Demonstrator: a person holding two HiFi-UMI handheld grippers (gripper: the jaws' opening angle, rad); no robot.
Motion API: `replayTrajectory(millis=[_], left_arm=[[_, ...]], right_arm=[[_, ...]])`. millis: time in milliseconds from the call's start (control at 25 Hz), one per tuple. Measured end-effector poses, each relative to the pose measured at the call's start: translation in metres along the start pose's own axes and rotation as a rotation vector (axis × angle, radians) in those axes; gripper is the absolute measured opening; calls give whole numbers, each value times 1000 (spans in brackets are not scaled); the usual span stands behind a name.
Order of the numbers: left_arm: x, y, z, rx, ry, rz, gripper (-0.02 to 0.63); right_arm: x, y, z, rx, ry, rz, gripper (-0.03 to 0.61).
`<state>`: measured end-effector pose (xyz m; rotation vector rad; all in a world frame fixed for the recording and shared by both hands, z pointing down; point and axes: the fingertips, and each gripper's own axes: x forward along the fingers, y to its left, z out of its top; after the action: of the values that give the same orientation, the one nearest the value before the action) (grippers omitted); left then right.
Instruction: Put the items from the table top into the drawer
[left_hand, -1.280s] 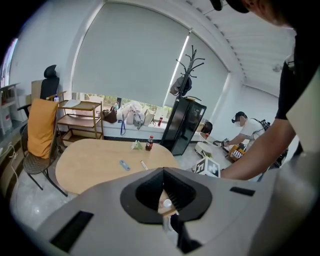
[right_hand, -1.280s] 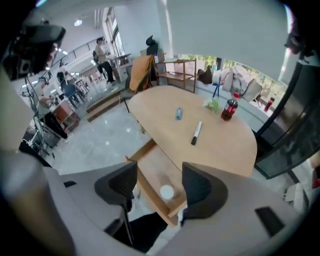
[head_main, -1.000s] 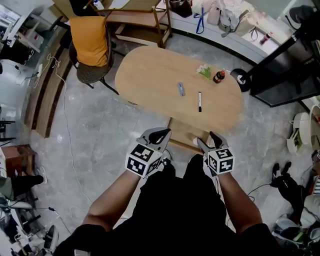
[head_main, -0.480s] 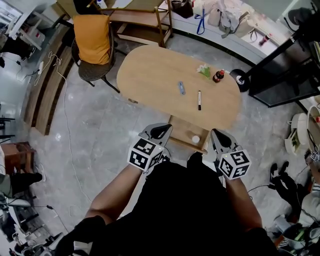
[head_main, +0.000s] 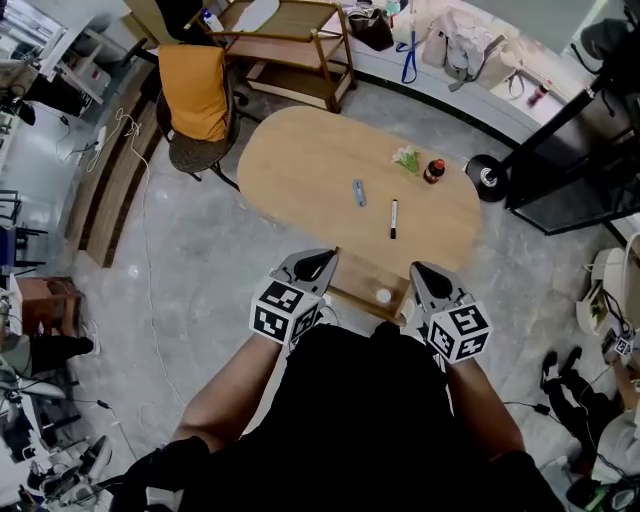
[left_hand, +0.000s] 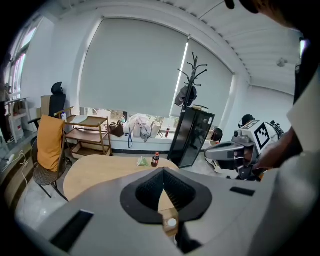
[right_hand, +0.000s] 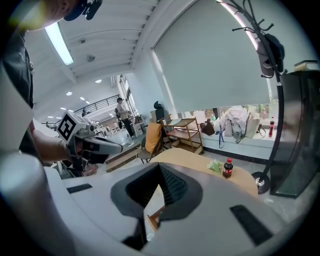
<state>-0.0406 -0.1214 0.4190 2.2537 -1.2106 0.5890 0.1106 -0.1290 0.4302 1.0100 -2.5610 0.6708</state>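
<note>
Pen (head_main: 393, 218), blue stick (head_main: 359, 192), packet (head_main: 406, 158) and bottle (head_main: 434, 170) are lying on the bench (head_main: 300, 160); the open drawer (head_main: 352, 281) is holding only a white disc (head_main: 383, 295). Left gripper (head_main: 322, 262) and right gripper (head_main: 422, 274) are hovering, jaws together, empty.

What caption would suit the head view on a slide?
Person facing an oval table with a bottle, marker and open drawer, left hand-held gripper and right hand-held gripper both shut.

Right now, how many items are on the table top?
4: blue item mid-table, black marker beside it, green item and small bottle together near the far edge.
</note>
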Motion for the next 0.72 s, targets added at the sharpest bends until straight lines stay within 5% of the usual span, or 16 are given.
replayTrajectory(millis=[360,720], left_arm=[[34,-26,13,-4,-2,60,2],[62,26,-1,55,102,-28,2]], right_arm=[[11,-42,-22,-21,68,60,3],[89,-71,-58,44,158,-77,5]])
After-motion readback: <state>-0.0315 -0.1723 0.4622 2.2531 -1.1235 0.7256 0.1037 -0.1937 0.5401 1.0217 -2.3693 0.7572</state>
